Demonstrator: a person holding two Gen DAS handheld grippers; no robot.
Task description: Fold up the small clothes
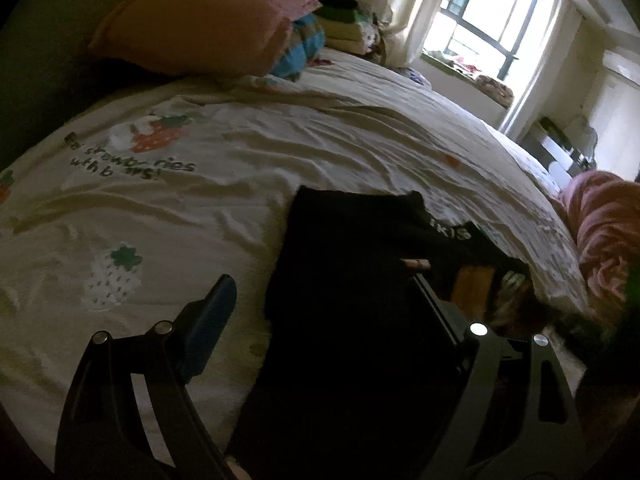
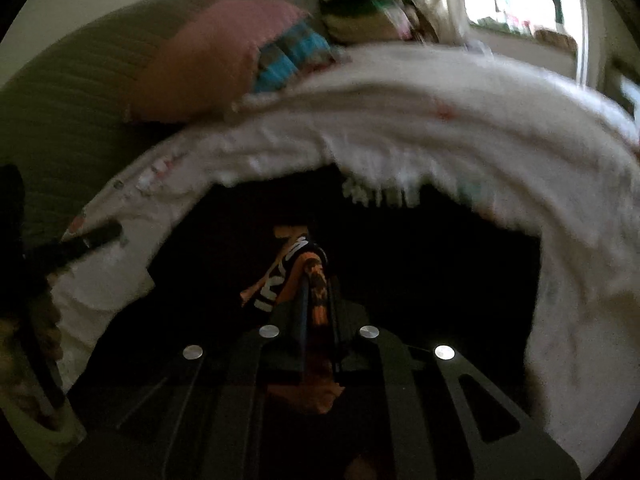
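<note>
A black garment (image 1: 344,280) with white lettering and orange patches lies partly folded on the white strawberry-print bedcover (image 1: 240,152). My left gripper (image 1: 324,304) hovers over the garment's left edge, open wide, with nothing pinched. Its blue-padded left finger is over the sheet, and its right finger is over the dark cloth. In the right wrist view the black garment (image 2: 420,272) fills the middle. My right gripper (image 2: 314,270) is shut on a bunched orange-and-black lettered fold of it. One of the left gripper's fingers (image 2: 100,234) shows at the left edge.
A pink pillow (image 1: 200,20) and a blue plaid bundle (image 1: 304,44) sit at the head of the bed, with stacked folded clothes (image 1: 344,20) behind. A pink cloth (image 1: 608,232) lies at the bed's right edge. A bright window (image 1: 488,12) is beyond.
</note>
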